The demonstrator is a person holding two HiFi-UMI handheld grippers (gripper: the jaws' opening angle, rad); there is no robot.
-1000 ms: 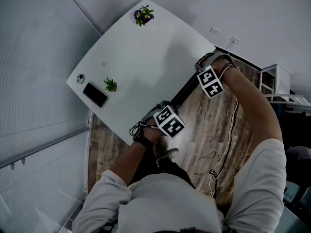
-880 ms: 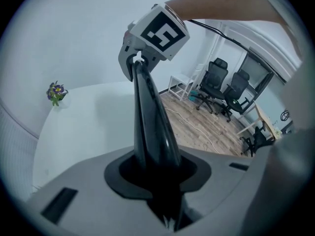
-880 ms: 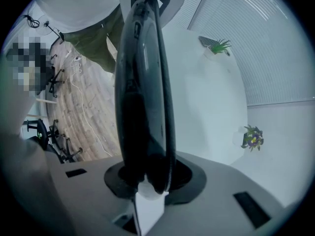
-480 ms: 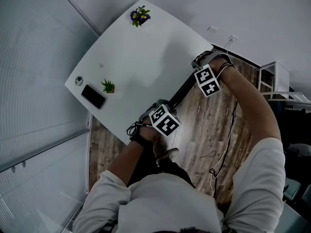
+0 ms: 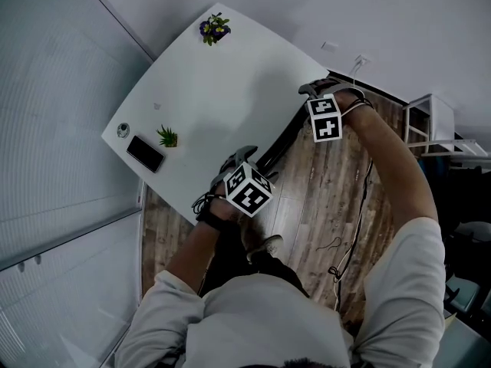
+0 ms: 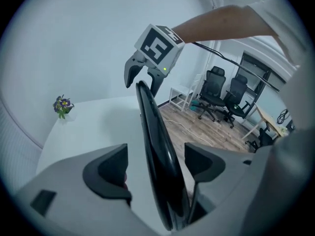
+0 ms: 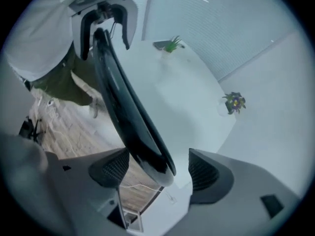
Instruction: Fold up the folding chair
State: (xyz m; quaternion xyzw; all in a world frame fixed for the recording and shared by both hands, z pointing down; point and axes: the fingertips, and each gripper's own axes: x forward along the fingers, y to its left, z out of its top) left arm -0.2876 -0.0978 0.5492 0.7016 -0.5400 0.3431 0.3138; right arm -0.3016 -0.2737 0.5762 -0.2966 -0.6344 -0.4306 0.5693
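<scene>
The left tool (image 6: 153,163) and right tool (image 7: 157,170) have just opened off the folded chair (image 5: 280,139), apparently releasing it; next, lifting clear without toppling it.

Head view steeply down (table (image 5: 222,90) shared)

Left tongs (image 5: 242,156): jaws have just been opening and now stand wide. The black chair edge (image 6: 152,132) runs between the pads (image 6: 106,173), which do not press on it. Right tongs (image 5: 313,89): same state, same edge between the jaws. Both tongs point steeply down. Left forearm (image 5: 196,244) is bent close to the torso; right forearm (image 5: 391,167) reaches farther ahead.
</scene>
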